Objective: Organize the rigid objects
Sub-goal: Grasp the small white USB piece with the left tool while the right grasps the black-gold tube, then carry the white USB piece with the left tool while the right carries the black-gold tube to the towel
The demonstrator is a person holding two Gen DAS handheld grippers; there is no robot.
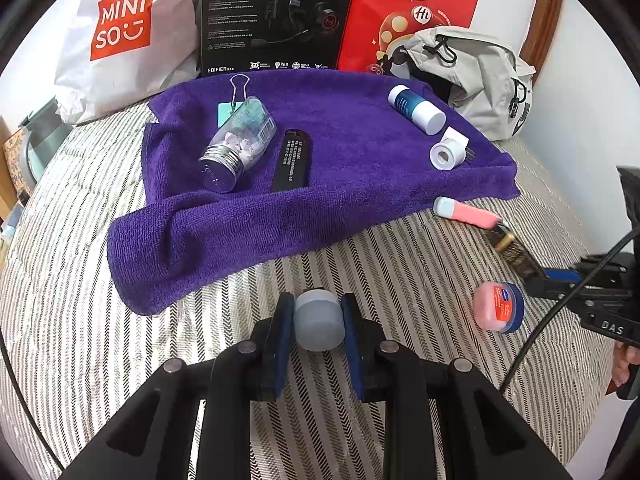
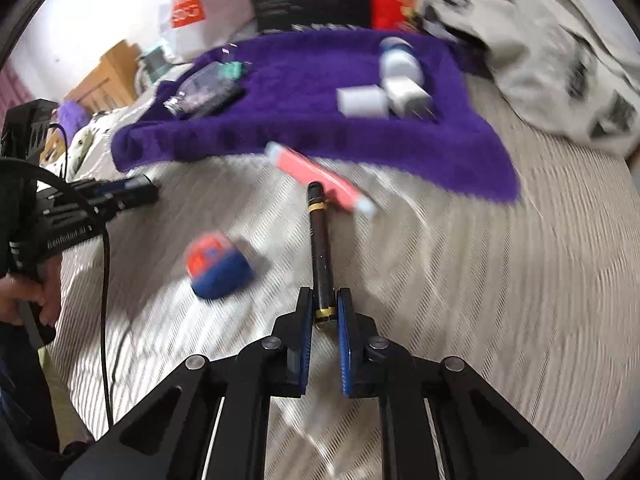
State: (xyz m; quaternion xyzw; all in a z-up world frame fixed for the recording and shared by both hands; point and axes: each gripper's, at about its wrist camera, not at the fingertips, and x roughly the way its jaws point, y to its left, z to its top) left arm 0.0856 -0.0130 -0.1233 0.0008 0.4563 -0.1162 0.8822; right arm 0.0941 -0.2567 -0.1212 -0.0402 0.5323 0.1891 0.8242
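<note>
My left gripper [image 1: 318,312] is shut on a small grey-blue round jar [image 1: 319,322], just in front of the purple towel [image 1: 320,184]. On the towel lie a clear jar with a metal lid [image 1: 236,146], a black flat stick [image 1: 292,160], a blue-and-white bottle [image 1: 416,109], a white tape roll [image 1: 445,155] and a binder clip [image 1: 236,92]. My right gripper [image 2: 324,300] is shut on a black pen with gold rings [image 2: 320,252]. The pen's tip touches a pink tube [image 2: 320,176]. A pink jar with a blue lid [image 2: 218,266] lies on the bed at its left.
The striped bedspread [image 1: 400,264] spreads around the towel. A white shopping bag [image 1: 128,32], a black box [image 1: 276,16] and a red bag [image 1: 408,8] stand behind it. A grey backpack [image 1: 480,76] lies at the back right. A hand [image 2: 36,296] holds the left gripper's handle.
</note>
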